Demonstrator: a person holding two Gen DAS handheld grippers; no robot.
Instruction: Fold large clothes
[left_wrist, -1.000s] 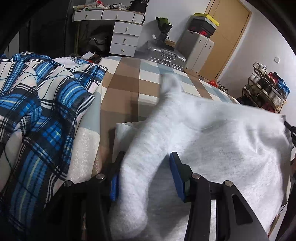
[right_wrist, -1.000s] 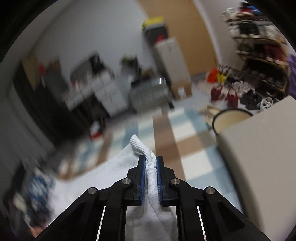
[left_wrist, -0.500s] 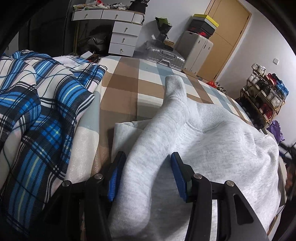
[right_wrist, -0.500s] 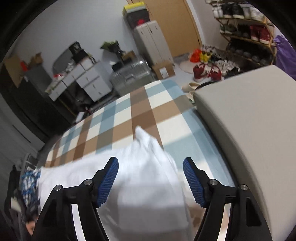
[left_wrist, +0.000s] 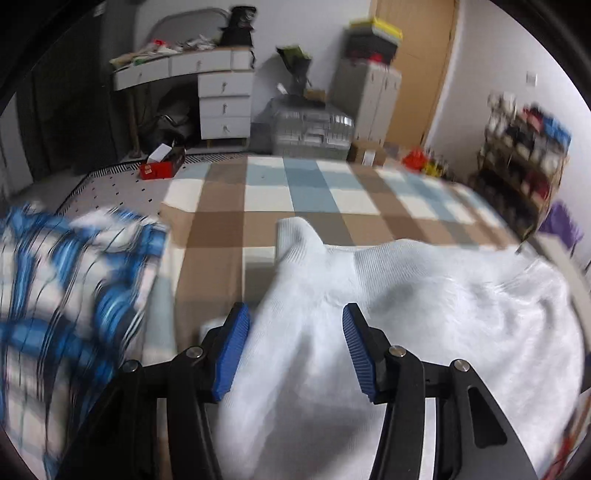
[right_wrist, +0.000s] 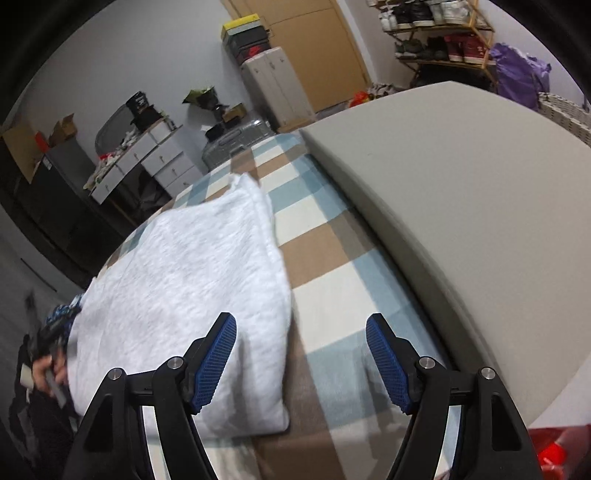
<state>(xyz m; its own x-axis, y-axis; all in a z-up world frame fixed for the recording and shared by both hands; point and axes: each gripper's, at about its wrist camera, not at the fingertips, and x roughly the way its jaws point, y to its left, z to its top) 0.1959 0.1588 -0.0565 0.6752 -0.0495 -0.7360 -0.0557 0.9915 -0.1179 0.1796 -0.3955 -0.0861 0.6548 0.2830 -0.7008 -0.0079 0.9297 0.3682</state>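
Both grippers are standing spread: the right gripper (right_wrist: 301, 363) is hanging empty over the sweatshirt's (right_wrist: 192, 280) near edge, while the left gripper (left_wrist: 291, 354) is straddling a sleeve (left_wrist: 295, 280) with its pads seemingly clear of the cloth. Outward, the pale garment is lying partly folded on the checked bedspread (left_wrist: 295, 192), one sleeve laid over the body. Remaining folds are probably waiting, as is the plaid shirt (left_wrist: 66, 295) beside it.
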